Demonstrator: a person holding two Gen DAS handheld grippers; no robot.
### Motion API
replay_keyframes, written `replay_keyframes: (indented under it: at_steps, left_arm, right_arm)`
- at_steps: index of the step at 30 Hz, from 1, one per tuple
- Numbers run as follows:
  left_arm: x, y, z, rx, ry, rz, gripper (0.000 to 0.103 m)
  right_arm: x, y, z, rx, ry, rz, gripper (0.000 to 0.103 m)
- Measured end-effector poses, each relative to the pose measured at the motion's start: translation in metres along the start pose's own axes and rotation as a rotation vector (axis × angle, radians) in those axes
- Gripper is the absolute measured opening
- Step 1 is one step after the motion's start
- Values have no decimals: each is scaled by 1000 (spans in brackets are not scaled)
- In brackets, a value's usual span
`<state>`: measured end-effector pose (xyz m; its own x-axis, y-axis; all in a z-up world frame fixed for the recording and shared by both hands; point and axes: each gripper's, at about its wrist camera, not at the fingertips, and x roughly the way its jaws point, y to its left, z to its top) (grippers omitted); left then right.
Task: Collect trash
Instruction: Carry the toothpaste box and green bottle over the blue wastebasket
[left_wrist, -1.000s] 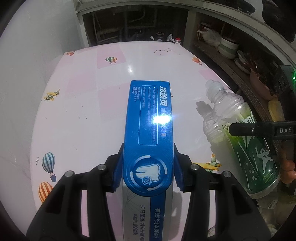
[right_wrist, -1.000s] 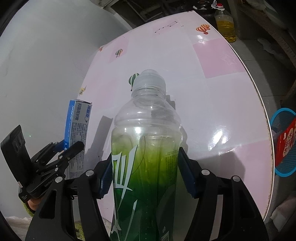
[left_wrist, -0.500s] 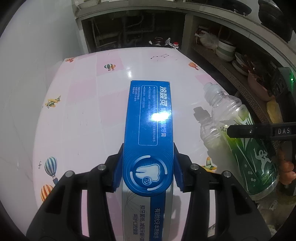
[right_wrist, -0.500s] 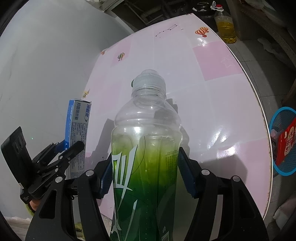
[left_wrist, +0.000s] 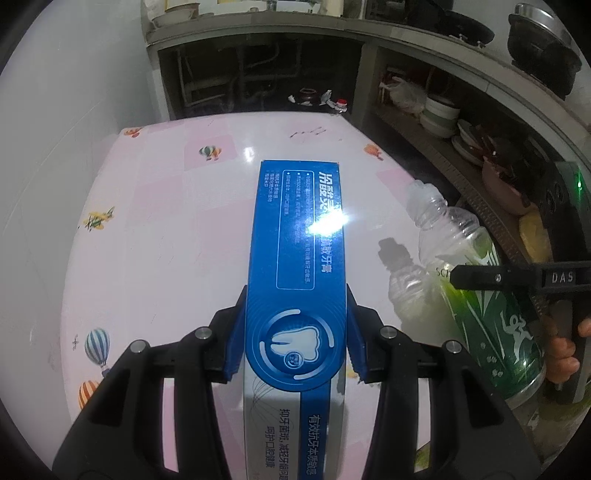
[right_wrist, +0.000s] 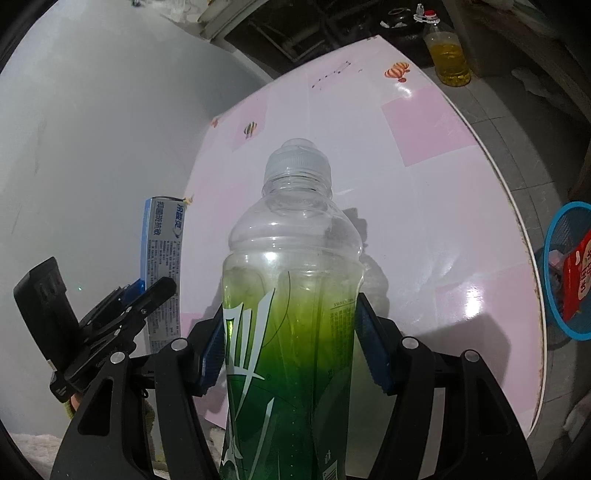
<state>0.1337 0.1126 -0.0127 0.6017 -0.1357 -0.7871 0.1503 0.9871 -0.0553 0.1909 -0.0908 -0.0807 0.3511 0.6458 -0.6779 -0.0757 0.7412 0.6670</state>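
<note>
My left gripper (left_wrist: 295, 328) is shut on a long blue toothpaste box (left_wrist: 297, 236), held above the pink table (left_wrist: 166, 229) and pointing away from me. In the right wrist view the same box (right_wrist: 162, 254) and left gripper (right_wrist: 142, 301) show at the left. My right gripper (right_wrist: 291, 347) is shut on a clear plastic bottle with a green label (right_wrist: 291, 295), its blue pads pressing both sides. The bottle (left_wrist: 476, 291) also appears at the right of the left wrist view, with the right gripper's finger (left_wrist: 517, 277) across it and a hand (left_wrist: 565, 350) behind.
A blue mesh bin (right_wrist: 569, 273) holding a red packet stands on the floor right of the table. A bottle of yellow liquid (right_wrist: 447, 55) sits beyond the table's far edge. Shelves with bowls (left_wrist: 439, 114) and pots line the right wall. A white wall (right_wrist: 92, 147) runs along the left.
Both views have tilted up slightly, showing more of the shelves and far floor. The blue bin has come further into the right wrist view. Both grips are unchanged.
</note>
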Motion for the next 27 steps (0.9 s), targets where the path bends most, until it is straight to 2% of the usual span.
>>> replay_keyframes:
  at_steps: [7, 15, 22, 27]
  left_arm:
    - [1, -29, 28, 52, -32, -75, 43]
    - [16, -82, 63, 128, -38, -203, 43]
    - [28, -151, 89, 220, -33, -315, 43]
    - [46, -214, 101, 281, 14, -429, 43]
  right_arm:
    - [-35, -22, -6, 57, -82, 39, 62]
    - [-107, -57, -25, 149, -261, 25, 62]
    - [-165, -114, -60, 288, -399, -32, 62]
    - [-184, -164, -83, 433, -461, -62, 62]
